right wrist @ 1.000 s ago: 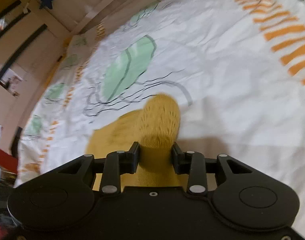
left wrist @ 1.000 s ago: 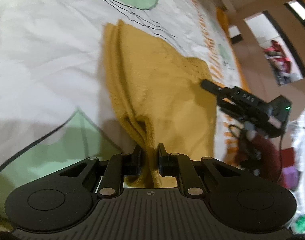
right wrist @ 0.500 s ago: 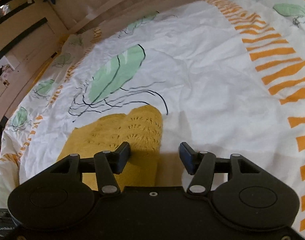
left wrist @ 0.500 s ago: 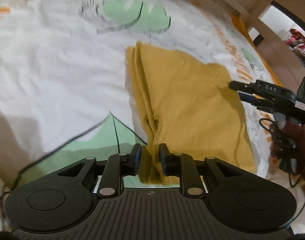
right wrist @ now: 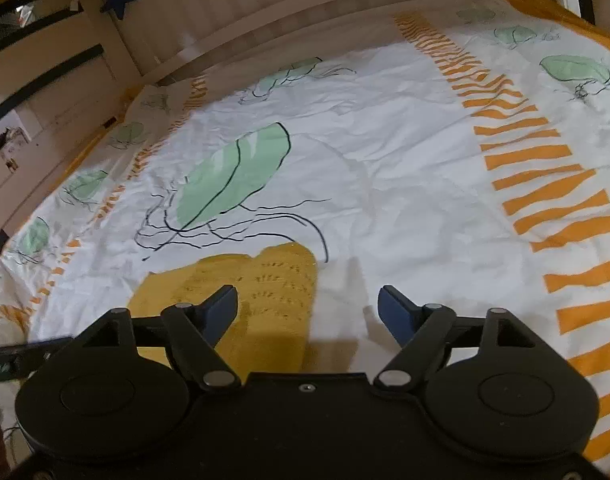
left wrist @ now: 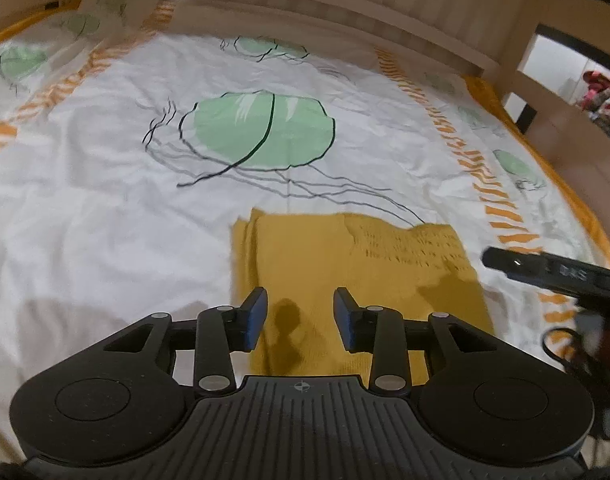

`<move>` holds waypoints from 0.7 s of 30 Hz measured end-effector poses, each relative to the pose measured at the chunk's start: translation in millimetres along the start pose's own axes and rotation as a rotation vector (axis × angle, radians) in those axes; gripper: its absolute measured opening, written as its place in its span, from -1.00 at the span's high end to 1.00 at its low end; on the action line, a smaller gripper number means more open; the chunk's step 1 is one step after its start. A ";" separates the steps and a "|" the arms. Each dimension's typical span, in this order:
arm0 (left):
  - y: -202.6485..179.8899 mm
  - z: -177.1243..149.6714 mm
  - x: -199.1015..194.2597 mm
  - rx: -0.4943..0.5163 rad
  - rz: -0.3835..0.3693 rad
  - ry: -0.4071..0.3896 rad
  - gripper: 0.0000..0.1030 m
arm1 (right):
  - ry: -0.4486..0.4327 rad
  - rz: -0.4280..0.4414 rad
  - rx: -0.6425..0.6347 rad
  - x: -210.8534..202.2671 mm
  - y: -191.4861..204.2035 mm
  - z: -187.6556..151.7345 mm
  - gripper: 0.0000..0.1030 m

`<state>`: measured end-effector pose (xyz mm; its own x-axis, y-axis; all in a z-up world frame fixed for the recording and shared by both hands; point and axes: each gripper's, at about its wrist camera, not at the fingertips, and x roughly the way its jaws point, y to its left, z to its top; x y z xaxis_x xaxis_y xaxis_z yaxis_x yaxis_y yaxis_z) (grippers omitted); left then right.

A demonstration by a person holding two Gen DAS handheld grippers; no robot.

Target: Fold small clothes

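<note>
A mustard-yellow knit garment (left wrist: pixel 357 268) lies folded flat on the white bedsheet (left wrist: pixel 105 200). My left gripper (left wrist: pixel 301 316) hovers above its near edge, jaws opening, nothing pinched between the blue pads. In the right wrist view the garment (right wrist: pixel 265 300) shows its patterned corner. My right gripper (right wrist: pixel 308 312) stands over that corner with jaws opening wide; the cloth lies beneath them, not gripped. From the left wrist view the right gripper's finger (left wrist: pixel 545 268) reaches in from the right, just past the garment's right edge.
The sheet bears green jellyfish prints (left wrist: pixel 261 132) and orange striped bands (right wrist: pixel 545 184). A wooden bed rail (left wrist: pixel 305 4) runs along the far side. The bed's orange edge (left wrist: pixel 585 208) and the room beyond lie to the right.
Both grippers let go of the yellow garment and opened. The left one rose and swung to face the headboard; the garment settled flat on the sheet.
</note>
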<state>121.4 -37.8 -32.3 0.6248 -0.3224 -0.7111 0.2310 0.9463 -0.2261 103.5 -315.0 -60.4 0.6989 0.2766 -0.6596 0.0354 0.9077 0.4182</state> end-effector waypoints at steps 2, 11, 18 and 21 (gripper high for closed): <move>-3.9 1.0 13.9 0.007 0.025 0.002 0.31 | -0.001 -0.026 -0.016 2.4 -0.3 0.1 -0.55; 21.3 -13.1 48.5 -0.052 0.117 0.061 -0.08 | -0.019 -0.069 -0.039 16.5 0.6 3.2 -0.56; 26.4 -14.5 46.5 -0.050 0.113 0.059 -0.19 | 0.062 -0.133 -0.101 46.7 6.5 -2.2 -0.69; 24.8 -12.8 48.2 -0.042 0.126 0.061 -0.30 | 0.074 -0.146 -0.114 53.7 3.1 -7.6 -0.80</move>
<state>147.7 -29.5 -80.6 0.6003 -0.1997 -0.7744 0.1210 0.9799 -0.1589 135.7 -295.0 -99.3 0.6374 0.1581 -0.7541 0.0482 0.9686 0.2439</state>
